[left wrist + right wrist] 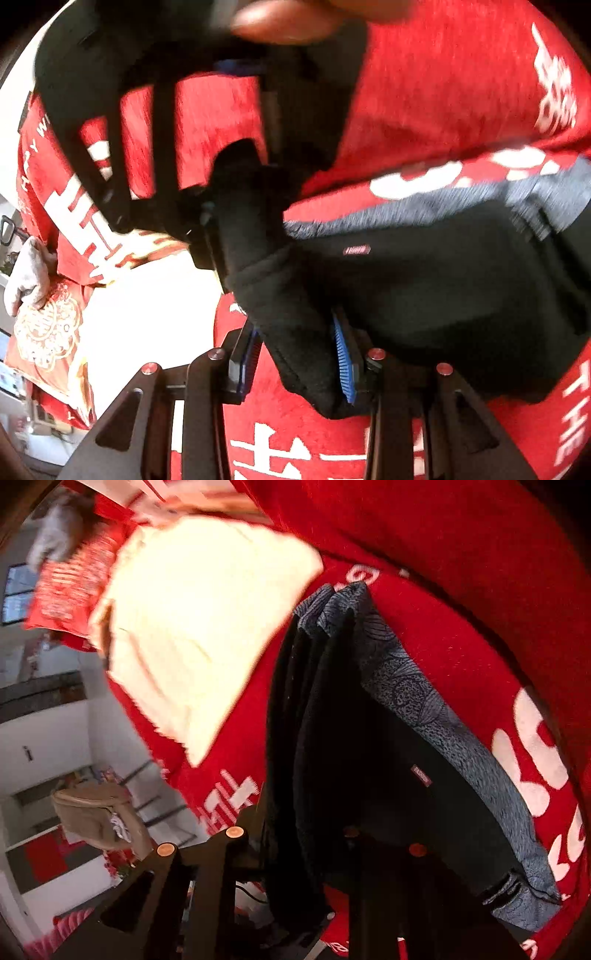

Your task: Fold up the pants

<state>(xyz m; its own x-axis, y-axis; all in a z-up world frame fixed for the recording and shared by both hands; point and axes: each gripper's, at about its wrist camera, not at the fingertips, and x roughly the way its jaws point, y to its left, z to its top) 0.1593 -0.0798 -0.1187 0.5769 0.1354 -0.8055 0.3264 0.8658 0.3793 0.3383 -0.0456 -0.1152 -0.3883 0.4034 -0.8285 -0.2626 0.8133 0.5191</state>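
Mid-fold: the left tongs (301, 363) clench an edge of the black fabric pants with grey patterned waistband (424, 295), lifted over the red printed cloth (443, 92). The right tongs (295, 849) seem clamped on the pants too, though fabric hides them. Next, lay the held edges down aligned.

1. A red cloth (443, 92) with white lettering is seen spread over the supporting surface; the surface beneath it cannot be made out.
2. The same red cloth (461, 657) is seen in the right wrist view, with white characters printed along it.
3. Black pants (424, 295) with a grey patterned band are seen against the cloth; whether they rest on it or are lifted clear cannot be told.
4. A pale, overexposed patch (199, 627) is seen beside the pants (351, 757), bordered by the red cloth; what it is cannot be told.
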